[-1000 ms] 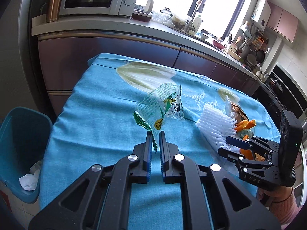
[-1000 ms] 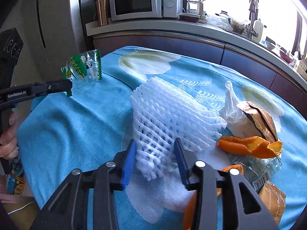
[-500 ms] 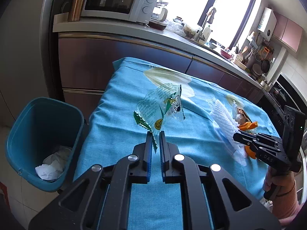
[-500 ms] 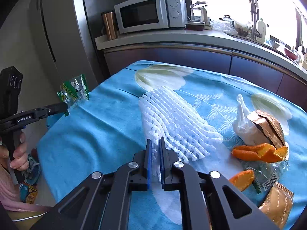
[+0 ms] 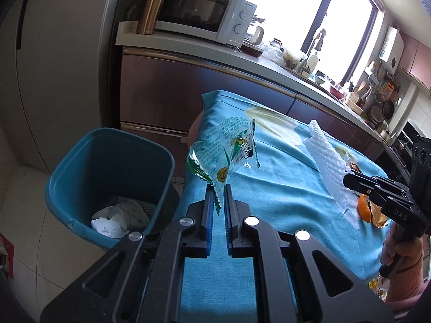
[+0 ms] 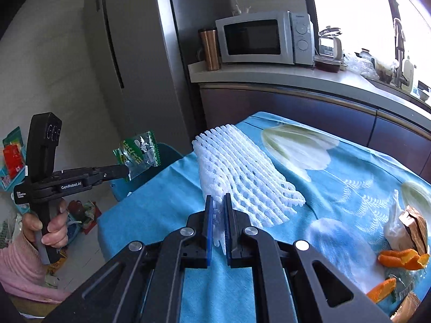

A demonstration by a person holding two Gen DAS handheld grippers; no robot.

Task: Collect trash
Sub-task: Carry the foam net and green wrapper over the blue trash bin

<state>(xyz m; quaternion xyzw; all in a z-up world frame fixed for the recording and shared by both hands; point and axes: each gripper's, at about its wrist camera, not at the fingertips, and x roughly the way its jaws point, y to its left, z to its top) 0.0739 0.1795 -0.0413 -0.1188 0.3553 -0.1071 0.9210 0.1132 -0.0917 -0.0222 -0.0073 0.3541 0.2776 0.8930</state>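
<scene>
The left gripper (image 5: pixel 217 188) pinches the serrated corner of a crinkled green-and-clear snack wrapper (image 5: pixel 225 152), raised near the table edge, right of the teal bin (image 5: pixel 80 177). The right gripper (image 6: pixel 217 202) is clamped on a white foam fruit net (image 6: pixel 242 172) over the blue tablecloth (image 6: pixel 336 188); orange peel (image 6: pixel 401 258) lies far right.

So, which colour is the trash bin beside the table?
The trash bin is teal blue, with white crumpled paper inside; the left wrist view shows it best.
</scene>
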